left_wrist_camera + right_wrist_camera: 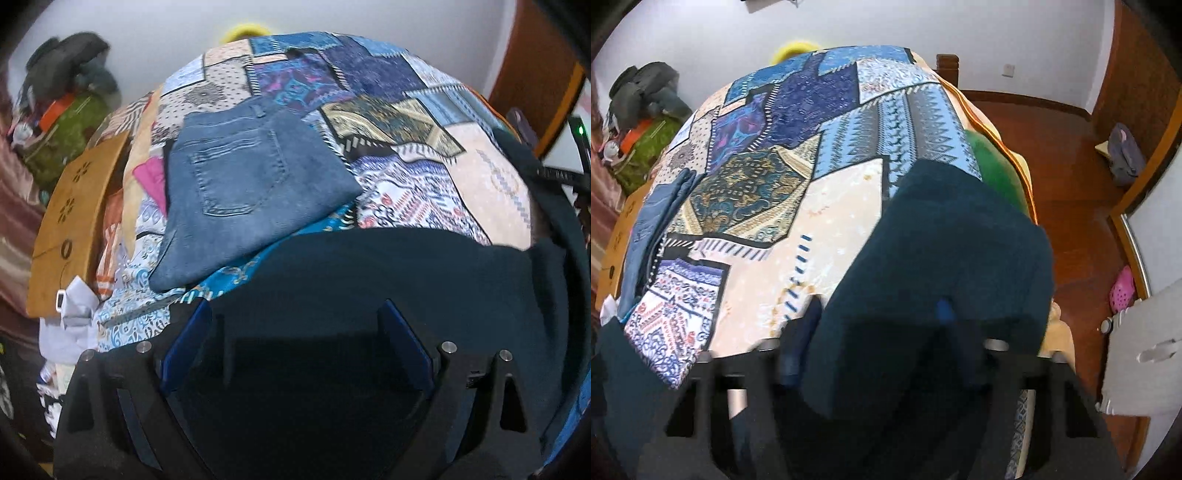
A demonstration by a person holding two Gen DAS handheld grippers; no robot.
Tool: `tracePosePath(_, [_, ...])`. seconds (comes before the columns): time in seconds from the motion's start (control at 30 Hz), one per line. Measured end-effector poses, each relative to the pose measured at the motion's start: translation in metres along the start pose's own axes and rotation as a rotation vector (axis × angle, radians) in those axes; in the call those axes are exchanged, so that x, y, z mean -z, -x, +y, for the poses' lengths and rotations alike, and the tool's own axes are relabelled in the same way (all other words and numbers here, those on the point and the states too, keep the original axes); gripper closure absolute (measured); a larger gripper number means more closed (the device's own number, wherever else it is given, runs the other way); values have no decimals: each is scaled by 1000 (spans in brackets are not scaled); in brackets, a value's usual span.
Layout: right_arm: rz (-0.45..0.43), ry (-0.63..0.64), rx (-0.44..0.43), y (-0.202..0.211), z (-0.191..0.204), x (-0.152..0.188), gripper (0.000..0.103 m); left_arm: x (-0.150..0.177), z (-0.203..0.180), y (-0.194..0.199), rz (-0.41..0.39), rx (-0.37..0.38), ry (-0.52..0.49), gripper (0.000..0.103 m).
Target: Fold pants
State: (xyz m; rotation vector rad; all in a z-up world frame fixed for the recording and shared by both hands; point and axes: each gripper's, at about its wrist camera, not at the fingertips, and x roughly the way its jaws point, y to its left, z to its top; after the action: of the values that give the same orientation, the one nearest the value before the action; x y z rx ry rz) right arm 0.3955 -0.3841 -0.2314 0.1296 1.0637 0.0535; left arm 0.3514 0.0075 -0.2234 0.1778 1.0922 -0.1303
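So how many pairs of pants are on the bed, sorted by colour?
Blue denim jeans, already folded: 1
Dark teal pants, lying under both grippers: 1
Total: 2

Two pairs of pants lie on the one bed with a patchwork-print cover: one folded blue denim pair and one dark teal fleece pair. One pink perforated clog sits on the wooden floor.
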Motion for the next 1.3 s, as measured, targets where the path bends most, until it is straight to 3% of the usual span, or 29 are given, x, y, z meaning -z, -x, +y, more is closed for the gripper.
tracePosePath(0.03, [-7, -3, -5, 4, -3, 3, 82, 0, -5, 0, 1, -6, -15, 9])
tracePosePath(0.13, [-35, -24, -38, 22, -11, 7, 92, 1, -13, 2, 3, -11, -33, 9])
tracePosePath(0.43, [-174, -90, -101, 118, -46, 48, 93, 4, -39, 32, -27, 19, -41, 9])
tracePosePath(0.57, [-195, -95, -53, 144, -62, 88, 92, 6, -52, 45, -49, 30, -44, 9])
tracePosePath(0.67, [-167, -135, -11, 144, -80, 119, 85, 8, -61, 50, -52, 41, -40, 9])
tracePosePath(0.73, [-141, -175, 26, 143, -95, 139, 73, 10, -64, 50, -50, 43, -39, 9])
tracePosePath(0.9, [-57, -271, -28, 135, -120, 171, 72, 15, -72, 47, -35, 34, -44, 9])
tracePosePath(1.0, [-73, -260, 67, 144, -123, 178, 61, 17, -76, 44, -26, 37, -45, 9])
tracePosePath(1.1, [-108, -256, 94, 157, -119, 174, 59, 19, -80, 43, -17, 51, -54, 9])
tracePosePath(1.2, [-140, -185, 78, 168, -101, 167, 57, 22, -87, 38, 5, 70, -68, 9])
tracePosePath(1.3, [-164, -75, 11, 169, -64, 150, 39, 26, -99, 32, 32, 102, -81, 9])
